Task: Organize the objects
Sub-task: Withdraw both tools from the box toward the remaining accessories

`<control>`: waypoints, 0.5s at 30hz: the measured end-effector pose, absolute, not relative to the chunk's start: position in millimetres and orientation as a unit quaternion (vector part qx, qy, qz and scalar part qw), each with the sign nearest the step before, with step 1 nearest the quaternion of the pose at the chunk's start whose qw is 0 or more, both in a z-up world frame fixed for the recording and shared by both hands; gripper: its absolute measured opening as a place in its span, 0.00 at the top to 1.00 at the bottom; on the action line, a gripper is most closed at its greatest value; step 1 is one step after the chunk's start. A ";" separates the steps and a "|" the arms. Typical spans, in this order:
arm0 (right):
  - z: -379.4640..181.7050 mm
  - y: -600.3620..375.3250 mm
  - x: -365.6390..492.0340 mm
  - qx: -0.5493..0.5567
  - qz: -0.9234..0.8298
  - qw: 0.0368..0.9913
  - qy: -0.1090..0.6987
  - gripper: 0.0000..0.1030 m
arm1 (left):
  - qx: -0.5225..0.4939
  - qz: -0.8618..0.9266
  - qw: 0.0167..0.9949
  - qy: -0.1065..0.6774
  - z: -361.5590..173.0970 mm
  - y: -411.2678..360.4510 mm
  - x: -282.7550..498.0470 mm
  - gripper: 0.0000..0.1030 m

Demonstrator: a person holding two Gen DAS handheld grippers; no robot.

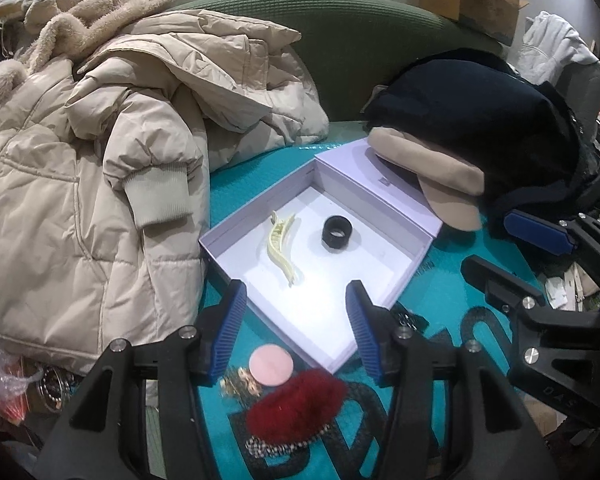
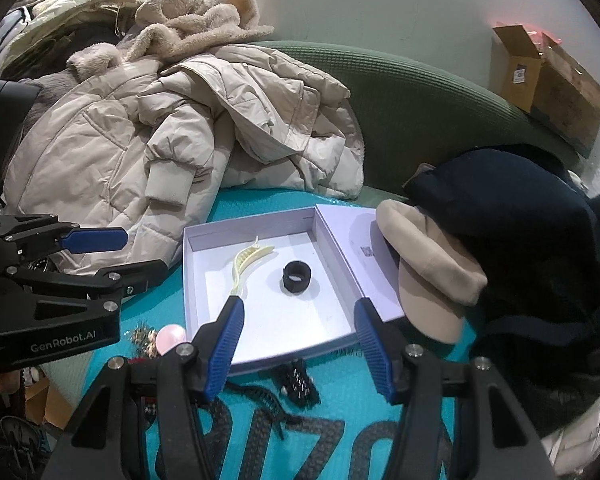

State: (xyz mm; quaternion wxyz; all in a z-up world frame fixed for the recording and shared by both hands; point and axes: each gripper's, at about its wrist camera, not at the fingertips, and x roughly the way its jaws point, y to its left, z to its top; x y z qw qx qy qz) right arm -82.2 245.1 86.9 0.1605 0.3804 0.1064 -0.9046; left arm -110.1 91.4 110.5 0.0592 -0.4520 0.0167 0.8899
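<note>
Your left gripper (image 1: 296,330) and right gripper (image 2: 298,346) both hang part-open, empty, above the teal mat (image 1: 440,300). Cream plastic hair claw (image 1: 282,246) and black ring-shaped band (image 1: 337,235) lie apart inside the open white cardboard box (image 1: 380,272); fuzzy dark-red hair clip (image 1: 296,406) and round pink disc (image 1: 271,364), possibly a compact, sit outside its near edge.

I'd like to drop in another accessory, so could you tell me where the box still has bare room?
The box floor is bare near its front corner, and behind the black ring. The cream hair clip takes the left side. Outside, the front mat is crowded with the red furry clip and pink disc.
</note>
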 end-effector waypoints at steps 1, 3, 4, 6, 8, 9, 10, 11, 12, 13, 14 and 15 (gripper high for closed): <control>86.0 244.8 -77.6 0.382 -0.904 0.159 0.108 0.44 | -0.451 0.890 0.062 0.015 110.8 92.0 -104.7 0.52; 83.7 244.6 -69.9 0.384 -0.904 0.156 0.110 0.44 | -0.452 0.890 0.065 0.017 110.1 94.1 -95.2 0.52; 82.2 244.5 -65.8 0.385 -0.903 0.155 0.111 0.44 | -0.453 0.889 0.066 0.019 109.0 95.1 -90.8 0.51; 78.5 244.6 -57.8 0.387 -0.902 0.156 0.110 0.44 | -0.455 0.887 0.069 0.020 106.6 97.3 -82.9 0.51; 73.3 245.7 -50.6 0.392 -0.900 0.155 0.110 0.44 | -0.456 0.887 0.075 0.018 103.0 98.4 -75.6 0.51; 71.1 246.5 -48.1 0.394 -0.899 0.155 0.110 0.44 | -0.458 0.885 0.076 0.019 100.1 99.3 -71.6 0.51; 68.0 247.5 -44.4 0.395 -0.899 0.154 0.110 0.44 | -0.460 0.884 0.077 0.020 97.6 100.4 -68.9 0.51; 65.6 248.7 -42.2 0.397 -0.898 0.154 0.108 0.44 | -0.462 0.883 0.080 0.021 94.7 101.4 -65.4 0.51; 62.6 250.2 -39.5 0.400 -0.897 0.154 0.106 0.44 | -0.463 0.882 0.081 0.021 92.6 102.3 -62.2 0.51; 59.7 251.3 -37.2 0.402 -0.897 0.154 0.104 0.44 | -0.464 0.882 0.081 0.021 90.6 102.4 -59.0 0.51; 57.1 252.9 -34.4 0.404 -0.896 0.153 0.102 0.44 | -0.464 0.882 0.082 0.020 89.1 102.2 -56.1 0.51; 55.1 254.3 -32.3 0.405 -0.896 0.152 0.100 0.44 | -0.465 0.881 0.082 0.018 87.6 102.1 -52.9 0.51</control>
